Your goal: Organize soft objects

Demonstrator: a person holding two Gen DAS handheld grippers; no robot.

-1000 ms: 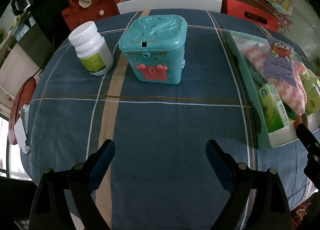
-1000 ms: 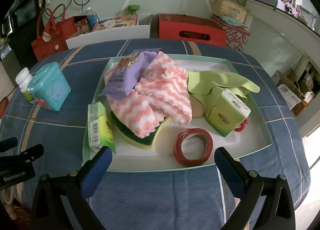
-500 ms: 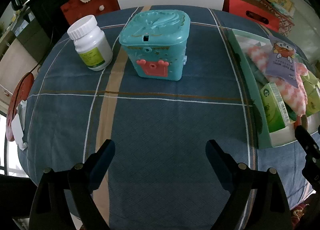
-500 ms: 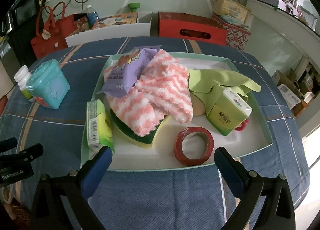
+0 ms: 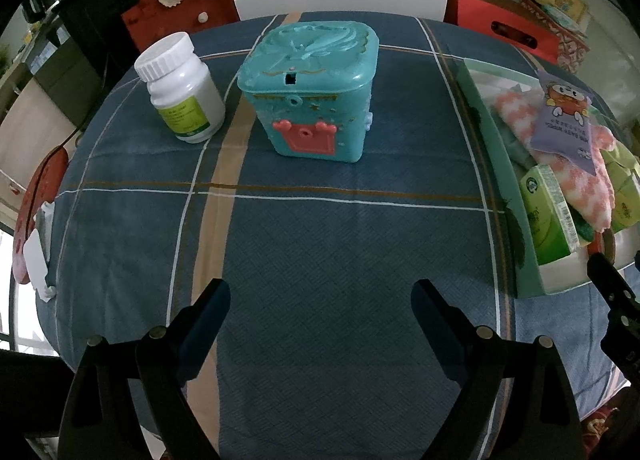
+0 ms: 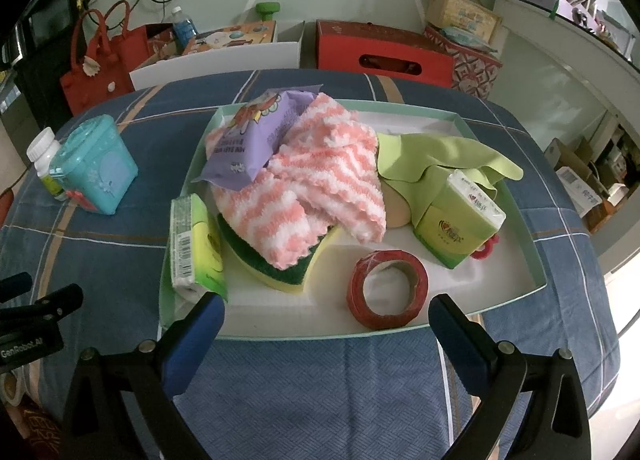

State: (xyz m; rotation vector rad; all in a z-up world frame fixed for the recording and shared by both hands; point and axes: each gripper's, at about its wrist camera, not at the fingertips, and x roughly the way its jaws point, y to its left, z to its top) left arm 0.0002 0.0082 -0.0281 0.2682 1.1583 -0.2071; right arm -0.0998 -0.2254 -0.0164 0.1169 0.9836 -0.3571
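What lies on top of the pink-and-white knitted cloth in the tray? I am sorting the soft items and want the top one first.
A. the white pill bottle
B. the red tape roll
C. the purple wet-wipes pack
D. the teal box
C: the purple wet-wipes pack rests across the pink-and-white knitted cloth in the tray.

bottle (image 5: 180, 92) left of box (image 5: 310, 90), towel (image 6: 316, 176) in tray (image 6: 516, 292)

Hovering the left claw (image 5: 320, 306) wide open over the plaid table (image 5: 320, 244), nothing between the jaws. Facing a teal box (image 5: 310, 90) beside a white pill bottle (image 5: 180, 90), with a tray (image 5: 494, 180) piling up soft stuff on the right.
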